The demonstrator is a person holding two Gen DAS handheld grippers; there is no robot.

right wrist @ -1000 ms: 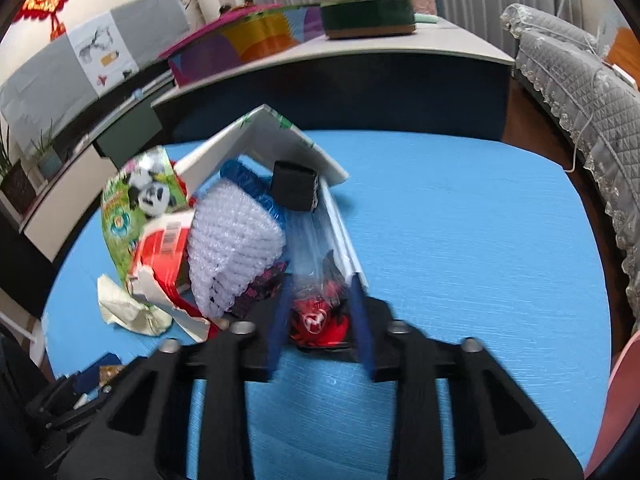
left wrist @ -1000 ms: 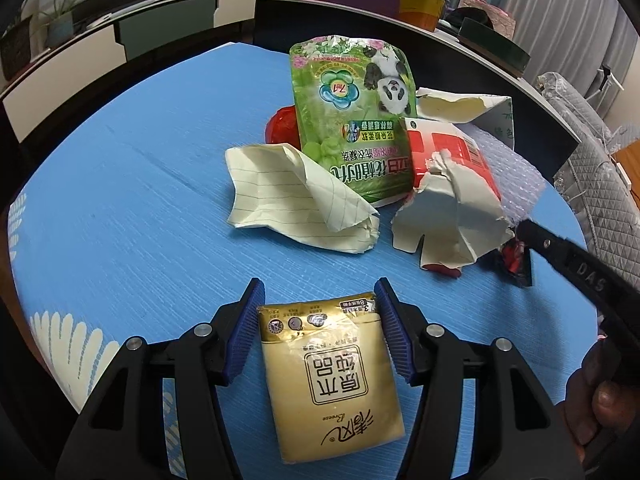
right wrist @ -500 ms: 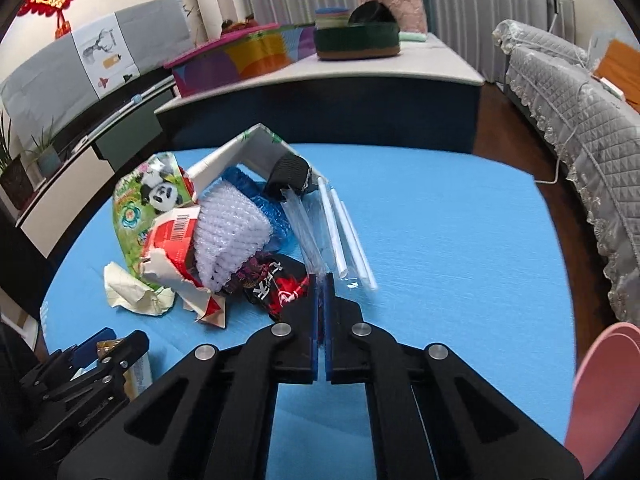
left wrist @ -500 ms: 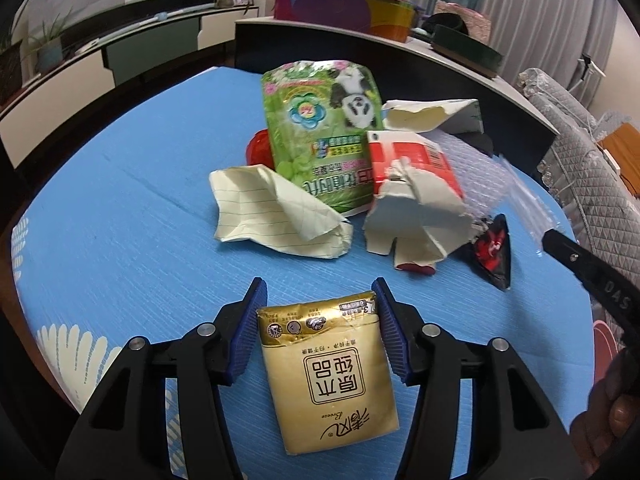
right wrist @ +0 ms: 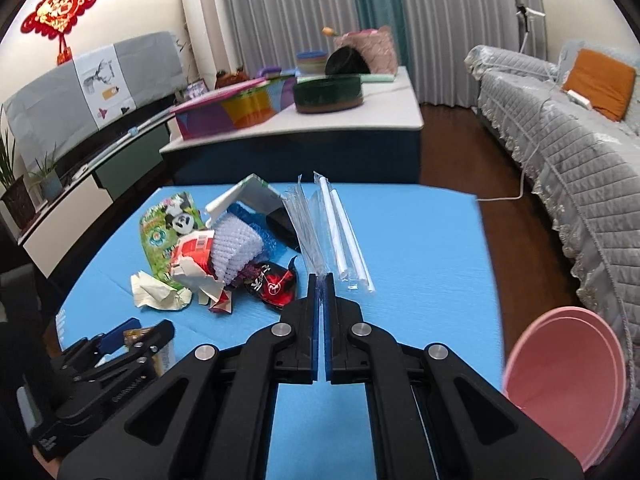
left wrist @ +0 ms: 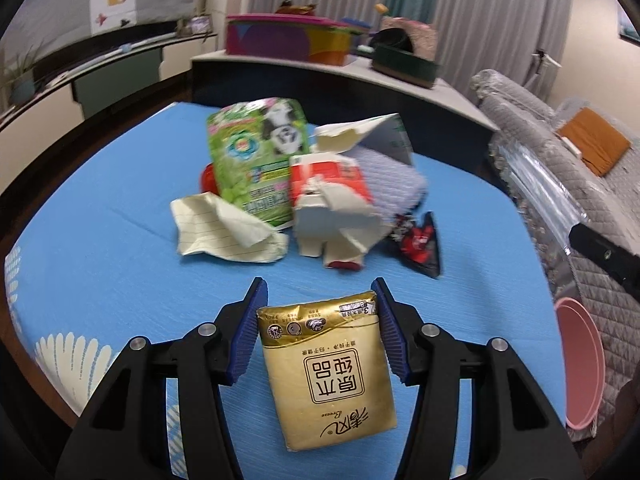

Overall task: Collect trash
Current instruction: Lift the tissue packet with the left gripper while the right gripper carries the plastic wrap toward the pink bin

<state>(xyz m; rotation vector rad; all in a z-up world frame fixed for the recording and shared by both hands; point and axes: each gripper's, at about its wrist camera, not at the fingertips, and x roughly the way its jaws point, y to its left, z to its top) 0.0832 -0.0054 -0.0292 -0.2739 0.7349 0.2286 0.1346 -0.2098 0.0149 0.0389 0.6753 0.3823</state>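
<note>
A: Left view?
B: The left gripper (left wrist: 320, 300) clamps a glossy gold tissue packet (left wrist: 326, 368); crumpled lined paper (left wrist: 224, 232) lies ahead.
A: Right view?
B: The right gripper (right wrist: 321, 280) pinches a crinkly clear plastic sleeve (right wrist: 306, 220); a round pink bin (right wrist: 568, 384) stands to its right.

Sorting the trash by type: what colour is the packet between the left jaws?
Gold, with a white label; the packet shows best in the left wrist view.

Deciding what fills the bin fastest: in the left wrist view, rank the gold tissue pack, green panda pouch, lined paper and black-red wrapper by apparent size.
1. gold tissue pack, though nearest the camera
2. green panda pouch
3. lined paper, close to the pouch, so unsure
4. black-red wrapper
</note>
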